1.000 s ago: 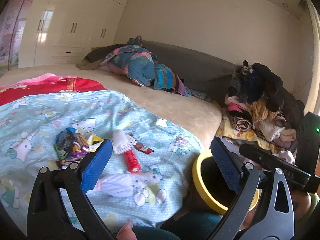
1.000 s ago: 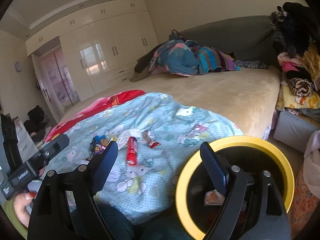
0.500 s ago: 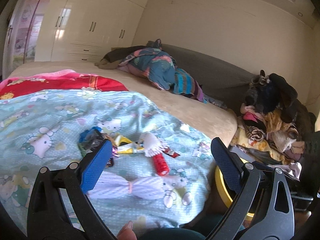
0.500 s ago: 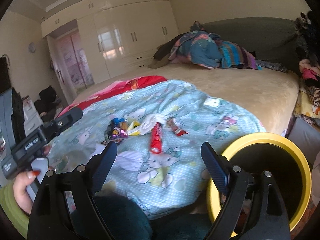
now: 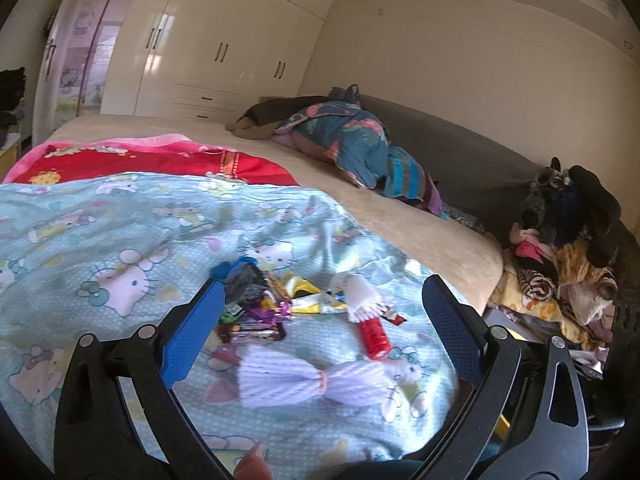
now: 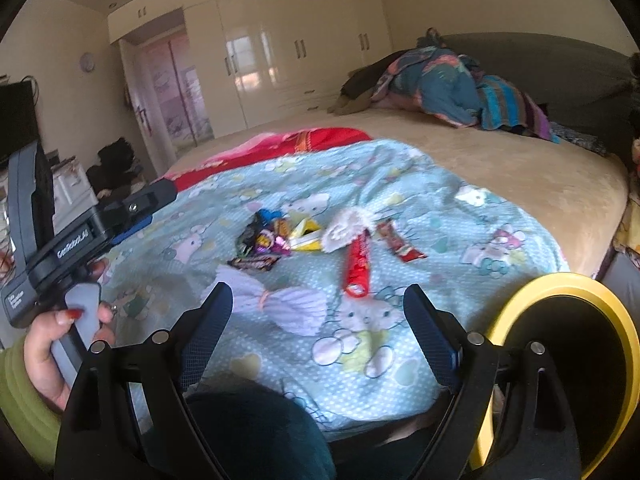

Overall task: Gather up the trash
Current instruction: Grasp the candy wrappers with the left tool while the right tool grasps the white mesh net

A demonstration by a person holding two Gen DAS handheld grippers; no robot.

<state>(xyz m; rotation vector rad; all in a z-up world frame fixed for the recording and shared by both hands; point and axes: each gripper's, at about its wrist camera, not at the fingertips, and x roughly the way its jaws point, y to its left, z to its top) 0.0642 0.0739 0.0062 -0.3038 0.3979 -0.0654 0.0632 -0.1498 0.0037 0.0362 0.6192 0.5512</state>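
While both my grippers hang above the near edge of the bed, neither holds anything. My left gripper [image 5: 320, 332] has its blue-padded jaws spread wide, framing the trash at lower centre of the left wrist view. My right gripper [image 6: 318, 320] is equally wide apart, at bottom centre of the right wrist view.

Trash lies on the blue quilt [image 5: 120, 240], grouped together:
- A wrapper pile [image 5: 256, 304] of dark, purple and yellow foil sits left of centre.
- A red tube [image 5: 375, 337] lies just right of the pile, its far end touching a white crumpled wrapper [image 5: 362, 298].
- A small red wrapper [image 6: 402, 242] lies just right of the tube in the right wrist view.
- A pale striped wrapper [image 5: 304, 376], pinched at its middle, lies nearest me, apart from the pile.

A yellow-rimmed bin [image 6: 560, 292] stands off the bed edge at lower right of the right wrist view, beside my right gripper's right finger. My left hand [image 6: 52, 344] shows at lower left there, on the handle.
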